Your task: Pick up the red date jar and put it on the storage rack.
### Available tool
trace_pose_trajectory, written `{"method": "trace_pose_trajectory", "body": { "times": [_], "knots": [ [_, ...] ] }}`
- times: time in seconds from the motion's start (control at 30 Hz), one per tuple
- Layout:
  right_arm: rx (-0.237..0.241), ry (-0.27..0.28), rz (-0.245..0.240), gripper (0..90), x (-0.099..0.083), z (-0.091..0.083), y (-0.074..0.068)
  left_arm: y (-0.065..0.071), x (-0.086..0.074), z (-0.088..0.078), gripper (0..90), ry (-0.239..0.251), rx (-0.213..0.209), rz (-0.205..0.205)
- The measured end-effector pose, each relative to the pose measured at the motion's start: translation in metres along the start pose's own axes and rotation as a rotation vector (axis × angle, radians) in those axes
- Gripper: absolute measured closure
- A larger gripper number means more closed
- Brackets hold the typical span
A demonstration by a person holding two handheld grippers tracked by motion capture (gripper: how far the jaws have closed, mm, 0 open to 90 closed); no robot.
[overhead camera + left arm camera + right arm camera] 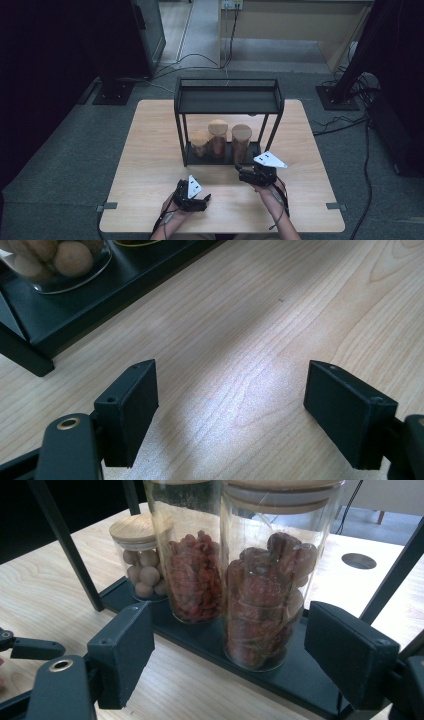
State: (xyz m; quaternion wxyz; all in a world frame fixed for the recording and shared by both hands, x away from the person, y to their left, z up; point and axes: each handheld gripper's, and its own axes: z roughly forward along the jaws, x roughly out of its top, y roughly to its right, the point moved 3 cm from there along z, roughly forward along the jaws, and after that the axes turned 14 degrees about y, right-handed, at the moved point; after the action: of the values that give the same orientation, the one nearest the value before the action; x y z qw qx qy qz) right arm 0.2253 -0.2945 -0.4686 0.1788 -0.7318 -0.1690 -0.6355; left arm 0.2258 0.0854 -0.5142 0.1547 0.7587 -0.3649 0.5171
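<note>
Right tool (227, 652) | open | date jar (270, 580) just ahead, untouched

High view sits above the near edge, looking forward and down on the whole desk (150, 150) and black rack (228, 120). Left gripper view rides low, close to the wood, catching the rack's base corner. Right gripper view looks level, close at three glass jars (265, 590). All views share the rack's bottom shelf.
</note>
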Motion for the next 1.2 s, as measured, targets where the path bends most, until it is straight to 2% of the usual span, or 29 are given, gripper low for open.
{"method": "trace_pose_trajectory", "body": {
  "times": [0.77,1.0,1.2],
  "knots": [
    [0.052,-0.04,-0.007,19.9,-0.013,-0.011,-0.004,0.0,0.0,0.0,21.7,0.0,0.001,-0.003],
    [0.071,-0.008,0.003,19.9,-0.024,-0.019,-0.002,-0.001,0.0,0.0,21.7,-0.001,0.001,-0.007],
    [0.095,0.001,-0.011,19.9,-0.033,-0.023,0.0,-0.001,0.0,0.0,21.7,-0.002,0.002,-0.01]
  ]
}}
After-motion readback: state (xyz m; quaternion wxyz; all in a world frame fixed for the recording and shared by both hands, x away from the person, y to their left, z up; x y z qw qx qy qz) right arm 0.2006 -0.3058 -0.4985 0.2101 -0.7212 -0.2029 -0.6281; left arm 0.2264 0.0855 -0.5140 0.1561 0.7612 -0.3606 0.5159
